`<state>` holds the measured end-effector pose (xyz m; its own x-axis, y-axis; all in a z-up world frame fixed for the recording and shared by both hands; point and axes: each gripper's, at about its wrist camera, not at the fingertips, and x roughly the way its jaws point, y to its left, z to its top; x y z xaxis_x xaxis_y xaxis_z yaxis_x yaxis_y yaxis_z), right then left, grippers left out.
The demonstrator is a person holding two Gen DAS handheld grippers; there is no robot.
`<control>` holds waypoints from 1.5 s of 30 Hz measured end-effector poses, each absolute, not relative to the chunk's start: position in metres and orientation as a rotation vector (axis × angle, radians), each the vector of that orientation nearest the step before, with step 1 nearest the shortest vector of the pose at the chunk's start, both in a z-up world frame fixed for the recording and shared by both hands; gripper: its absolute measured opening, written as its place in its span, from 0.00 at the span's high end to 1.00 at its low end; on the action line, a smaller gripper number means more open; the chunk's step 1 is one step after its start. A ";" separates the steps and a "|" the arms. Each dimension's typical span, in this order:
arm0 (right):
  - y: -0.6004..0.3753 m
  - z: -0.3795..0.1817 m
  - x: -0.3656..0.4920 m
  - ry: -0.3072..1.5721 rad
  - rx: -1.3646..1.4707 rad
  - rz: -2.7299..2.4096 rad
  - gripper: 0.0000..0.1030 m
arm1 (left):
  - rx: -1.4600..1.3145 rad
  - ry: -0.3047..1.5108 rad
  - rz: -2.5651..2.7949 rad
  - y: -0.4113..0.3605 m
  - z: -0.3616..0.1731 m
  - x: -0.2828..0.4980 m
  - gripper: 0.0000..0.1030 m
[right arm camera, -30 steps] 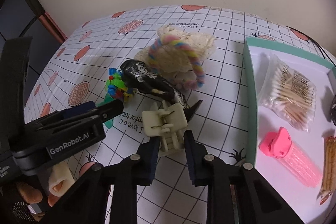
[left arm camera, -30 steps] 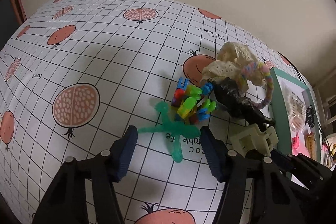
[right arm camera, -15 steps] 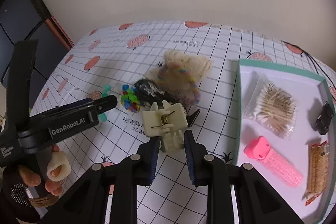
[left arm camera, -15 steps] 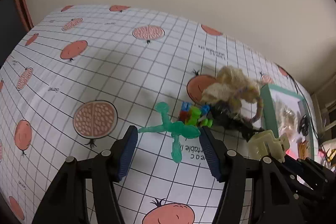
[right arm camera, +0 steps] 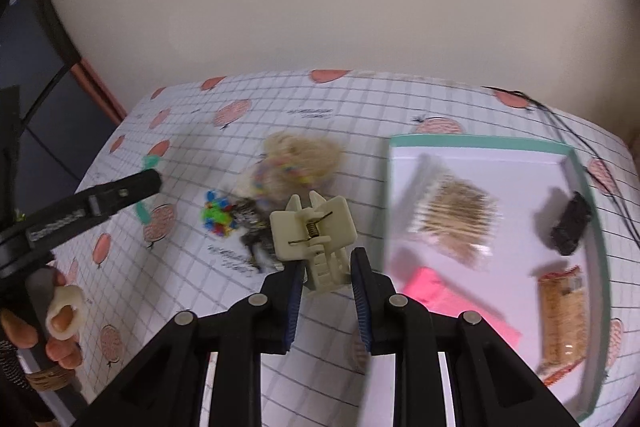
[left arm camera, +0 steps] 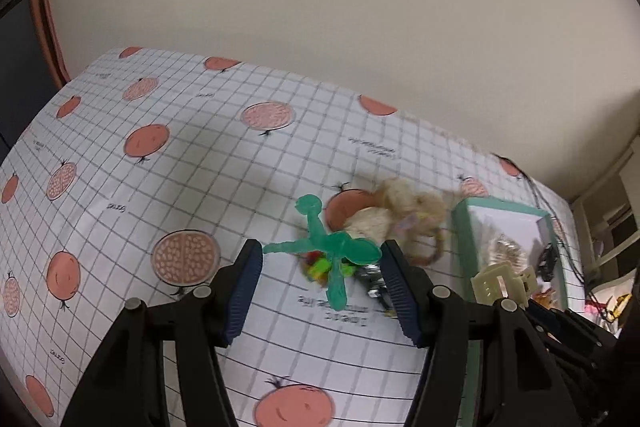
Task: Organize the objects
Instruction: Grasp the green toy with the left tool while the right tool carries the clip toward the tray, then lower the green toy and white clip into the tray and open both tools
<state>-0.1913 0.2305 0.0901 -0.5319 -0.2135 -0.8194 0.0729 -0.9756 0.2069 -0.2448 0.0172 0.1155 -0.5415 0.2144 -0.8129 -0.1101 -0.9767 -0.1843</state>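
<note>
Cream plastic, one hair claw clip sits clamped between the two fingers of the right hand-held gripper, raised at the centre of the right wrist view. One translucent green stretchy figure is held in the left hand-held gripper, whose two fingers stand fairly wide and touch its outstretched arm and body, in the middle of the left wrist view. On the desk, covered in a grid cloth with pomegranate prints, lie one heap of small coloured pieces, one black item, blurred, and one beige lace bundle with a pastel loop. At the right of the right wrist view one teal-rimmed tray holds four things: one bag of cotton swabs, one pink piece, one black object and one snack packet.
</note>
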 end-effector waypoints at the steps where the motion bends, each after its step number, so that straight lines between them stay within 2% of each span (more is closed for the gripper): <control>1: 0.238 0.091 -0.190 -0.222 1.431 -2.623 0.75 | -1.385 -0.164 2.596 0.022 0.118 -0.243 0.40; 12: 0.323 0.097 -0.176 -0.329 1.492 -2.761 0.75 | -1.332 -0.057 2.433 0.115 0.124 -0.218 0.39; 23: 0.382 0.102 -0.156 -0.389 1.514 -2.834 0.75 | -1.342 0.167 2.210 0.211 0.107 -0.177 0.39; 33: 0.374 0.071 -0.162 -0.360 1.624 -2.768 0.75 | -1.452 0.365 2.101 0.236 0.069 -0.164 0.39; 45: 0.364 0.034 -0.165 -0.319 1.754 -2.705 0.75 | -1.540 0.387 2.048 0.239 0.039 -0.164 0.39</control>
